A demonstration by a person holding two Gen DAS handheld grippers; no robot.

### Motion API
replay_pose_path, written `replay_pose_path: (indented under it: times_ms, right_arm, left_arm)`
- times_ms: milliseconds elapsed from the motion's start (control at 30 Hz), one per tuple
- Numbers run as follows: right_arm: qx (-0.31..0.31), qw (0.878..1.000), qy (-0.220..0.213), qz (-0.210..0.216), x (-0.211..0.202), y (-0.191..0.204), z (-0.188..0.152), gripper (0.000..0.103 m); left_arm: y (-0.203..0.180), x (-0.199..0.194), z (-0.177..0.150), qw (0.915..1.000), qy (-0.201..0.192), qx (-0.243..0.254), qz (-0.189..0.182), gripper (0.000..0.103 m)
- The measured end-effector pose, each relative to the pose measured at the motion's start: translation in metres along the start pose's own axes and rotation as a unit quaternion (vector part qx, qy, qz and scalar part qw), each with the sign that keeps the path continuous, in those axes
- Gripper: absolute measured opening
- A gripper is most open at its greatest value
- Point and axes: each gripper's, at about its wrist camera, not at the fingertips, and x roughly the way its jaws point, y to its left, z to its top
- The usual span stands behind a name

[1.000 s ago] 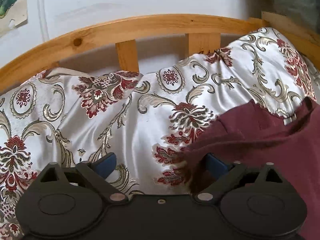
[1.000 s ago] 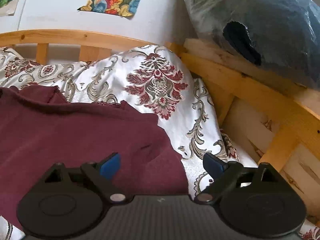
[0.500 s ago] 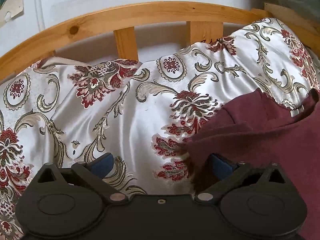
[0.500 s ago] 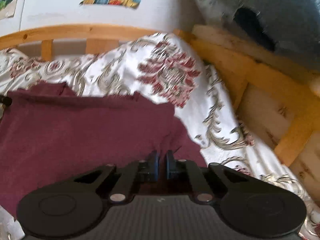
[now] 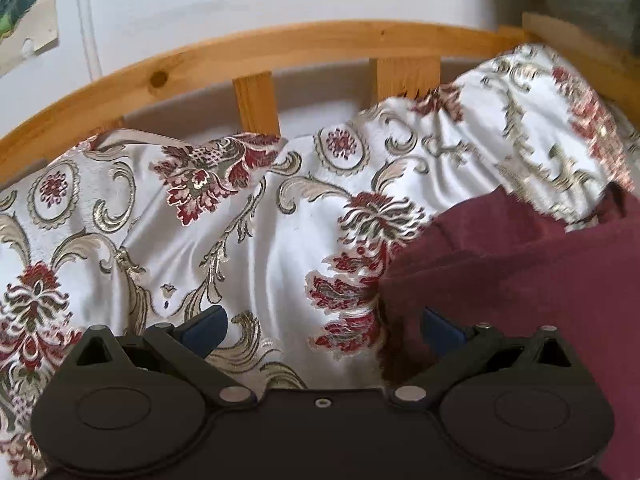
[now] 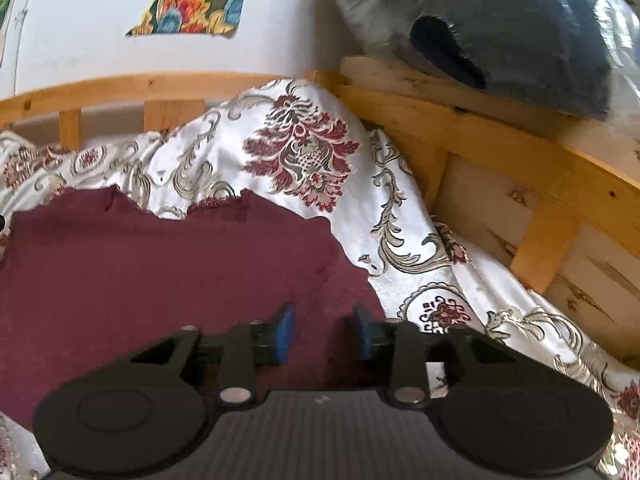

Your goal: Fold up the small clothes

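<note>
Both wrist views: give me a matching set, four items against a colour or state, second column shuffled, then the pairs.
Column 1
1. left gripper
2. right gripper
3. garment
4. bed rail

Column 2
A. plain maroon, lying on the patterned bedspread
B. jaws partly open, garment cloth between the blue pads
C. light wood, curved, with upright slats
D. jaws wide open, straddling the garment's edge

Pairs: 1-D, 2-B, 3-A, 4-C
</note>
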Motion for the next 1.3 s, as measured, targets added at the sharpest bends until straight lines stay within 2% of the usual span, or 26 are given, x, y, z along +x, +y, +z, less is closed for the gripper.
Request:
replay_pose_path:
  times_ms: [133, 367, 467, 500, 533, 633, 667, 733, 833, 933, 1000, 1067, 1100, 1133, 1167, 1300]
  right_arm:
    - [0.036, 0.999, -0.017, 0.018, -0.02, -0.004, -0.008, 0.088]
    - [0.105, 0.994, -0.015, 0.018, -0.042, -0.015, -0.035, 0.098]
    - [0.149, 0.989, -0.001, 0.014, -0.041, -0.025, -0.046, 0.098]
    - [0.17, 0.985, 0.004, 0.017, -0.04, -0.029, -0.049, 0.098]
    - [0.193, 0.981, 0.006, 0.022, -0.04, -0.033, -0.052, 0.098]
    - [0.235, 0.971, 0.009, 0.036, -0.042, -0.039, -0.06, 0.1]
    - [0.237, 0.971, 0.013, 0.037, -0.042, -0.038, -0.063, 0.1]
    - [0.237, 0.97, 0.019, 0.041, -0.043, -0.037, -0.067, 0.1]
    - [0.244, 0.968, 0.033, 0.056, -0.043, -0.034, -0.075, 0.102]
    - [0.26, 0.962, 0.034, 0.071, -0.044, -0.032, -0.08, 0.103]
    - [0.27, 0.96, 0.036, 0.069, -0.039, -0.032, -0.078, 0.103]
    - [0.284, 0.956, 0.035, 0.068, -0.034, -0.033, -0.072, 0.098]
    - [0.295, 0.953, 0.038, 0.062, -0.03, -0.034, -0.068, 0.086]
    - [0.305, 0.95, 0.043, 0.058, -0.027, -0.035, -0.065, 0.068]
    - [0.318, 0.945, 0.051, 0.053, -0.023, -0.037, -0.06, 0.057]
    - [0.35, 0.933, 0.065, 0.056, -0.02, -0.039, -0.059, 0.028]
  left_arm:
    - [0.006, -0.027, -0.011, 0.9991, 0.013, -0.036, -0.018, 0.102]
    - [-0.008, -0.078, -0.056, 0.9972, 0.046, -0.04, -0.044, 0.102]
    - [-0.021, -0.098, -0.081, 0.9921, 0.065, -0.07, -0.081, 0.102]
    - [-0.025, -0.1, -0.089, 0.9881, 0.077, -0.086, -0.102, 0.102]
    - [-0.028, -0.102, -0.098, 0.9799, 0.09, -0.112, -0.138, 0.102]
    - [-0.035, -0.098, -0.116, 0.9488, 0.118, -0.182, -0.23, 0.102]
    - [-0.036, -0.095, -0.12, 0.94, 0.123, -0.202, -0.246, 0.102]
    - [-0.037, -0.086, -0.126, 0.9306, 0.129, -0.235, -0.249, 0.102]
    - [-0.032, -0.068, -0.131, 0.9186, 0.136, -0.289, -0.232, 0.102]
    - [-0.024, -0.052, -0.136, 0.8947, 0.146, -0.359, -0.221, 0.102]
    - [-0.02, -0.045, -0.135, 0.8857, 0.15, -0.382, -0.217, 0.102]
    - [-0.016, -0.042, -0.135, 0.879, 0.143, -0.399, -0.218, 0.102]
    - [-0.013, -0.041, -0.136, 0.874, 0.142, -0.41, -0.219, 0.102]
    - [-0.01, -0.041, -0.139, 0.8678, 0.141, -0.422, -0.221, 0.102]
    - [-0.008, -0.041, -0.14, 0.864, 0.139, -0.428, -0.225, 0.102]
    - [-0.006, -0.044, -0.141, 0.865, 0.138, -0.422, -0.234, 0.102]
